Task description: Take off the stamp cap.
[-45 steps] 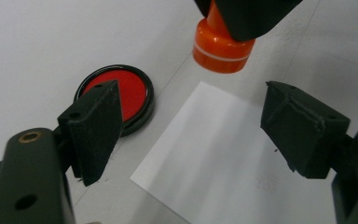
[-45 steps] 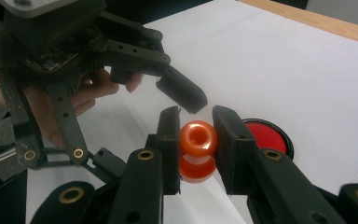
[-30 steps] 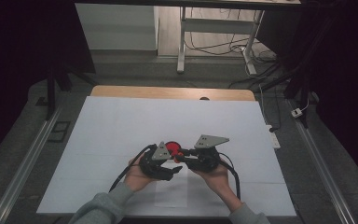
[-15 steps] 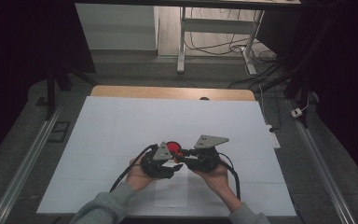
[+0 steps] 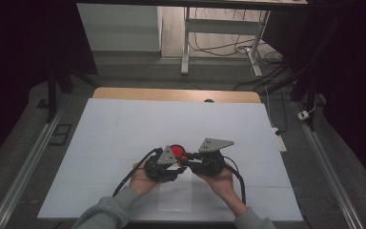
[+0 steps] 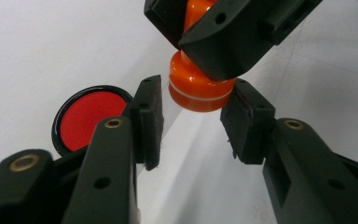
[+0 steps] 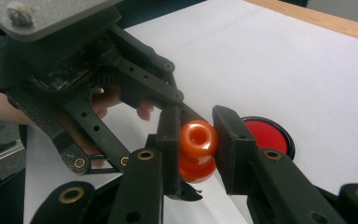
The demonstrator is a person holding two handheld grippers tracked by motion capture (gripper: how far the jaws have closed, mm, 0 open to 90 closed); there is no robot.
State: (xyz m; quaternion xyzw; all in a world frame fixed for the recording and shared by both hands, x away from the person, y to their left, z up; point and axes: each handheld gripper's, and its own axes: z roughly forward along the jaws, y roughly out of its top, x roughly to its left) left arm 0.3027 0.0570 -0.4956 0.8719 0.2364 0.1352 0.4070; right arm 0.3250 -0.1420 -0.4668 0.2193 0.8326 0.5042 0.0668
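Stamp [image 7: 197,150], orange and knob-topped, sits low in the middle of the right gripper view, its round head pinched between the right gripper's [image 7: 196,140] jaws. In the left gripper view its wide base [image 6: 200,91] hangs at upper centre, pointing toward the left gripper [image 6: 191,123], whose jaws stand apart on either side of that base without touching. A red ink pad [image 6: 89,117] lies on the white worktop [image 5: 124,129] just left of it. The left gripper looks nearer for taking the base.
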